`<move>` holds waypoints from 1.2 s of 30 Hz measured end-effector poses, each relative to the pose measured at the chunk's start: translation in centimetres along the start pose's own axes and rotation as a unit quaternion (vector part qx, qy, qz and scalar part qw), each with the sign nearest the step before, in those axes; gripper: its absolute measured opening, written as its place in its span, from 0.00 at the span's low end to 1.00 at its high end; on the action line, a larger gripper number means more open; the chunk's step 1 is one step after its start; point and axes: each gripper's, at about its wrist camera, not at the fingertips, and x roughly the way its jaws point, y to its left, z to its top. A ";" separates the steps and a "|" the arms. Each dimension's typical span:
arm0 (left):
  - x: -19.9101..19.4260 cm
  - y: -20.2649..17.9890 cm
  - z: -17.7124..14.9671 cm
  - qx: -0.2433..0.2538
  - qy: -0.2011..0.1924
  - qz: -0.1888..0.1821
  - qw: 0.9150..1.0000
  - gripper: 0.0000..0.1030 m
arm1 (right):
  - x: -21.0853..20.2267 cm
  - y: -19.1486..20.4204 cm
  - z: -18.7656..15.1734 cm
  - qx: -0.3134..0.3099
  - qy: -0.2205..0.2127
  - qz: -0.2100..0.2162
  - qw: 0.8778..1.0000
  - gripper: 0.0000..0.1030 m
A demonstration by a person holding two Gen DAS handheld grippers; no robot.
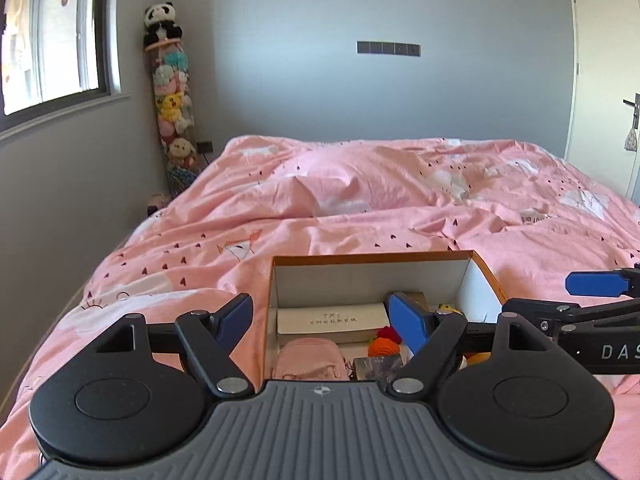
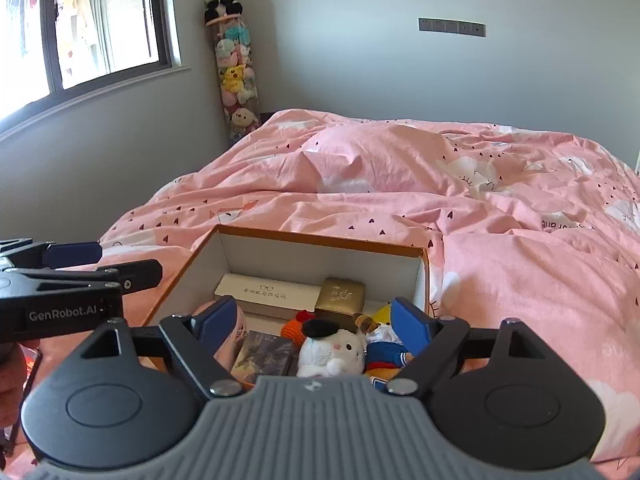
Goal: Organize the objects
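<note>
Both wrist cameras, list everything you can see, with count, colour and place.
box: one, orange rim, white inside, open on the bed
white case: one, back of box
gold box: one, beside the case
plush toys: white cat, orange one, in box
pink pouch: one, box's near left
duvet: pink, covers bed
plush tower: one, panda on top, room corner
window: left wall
left gripper: fingers blue, open, empty
right gripper: fingers blue, open, empty

The box's (image 2: 304, 264) near end and the white plush's (image 2: 334, 354) lower body hide behind the right hand-held gripper (image 2: 316, 326).
</note>
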 end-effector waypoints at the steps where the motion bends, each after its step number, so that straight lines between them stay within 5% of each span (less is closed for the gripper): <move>1: -0.4 0.1 -0.3 -0.002 -0.008 0.008 1.000 0.88 | -0.5 0.2 -0.4 0.008 -0.008 -0.004 1.000 0.83; 11: -1.0 1.1 -3.3 -0.021 -0.011 0.034 0.999 0.90 | -2.8 1.8 -3.9 0.020 -0.061 -0.050 0.997 0.86; 23: 1.9 0.3 -6.5 -0.022 0.072 0.035 0.997 0.90 | 0.3 1.0 -7.0 0.039 -0.013 -0.071 0.997 0.86; 36: 2.9 -0.1 -6.8 -0.019 0.091 0.041 0.995 0.90 | 2.0 0.3 -7.8 0.042 0.007 -0.072 0.996 0.87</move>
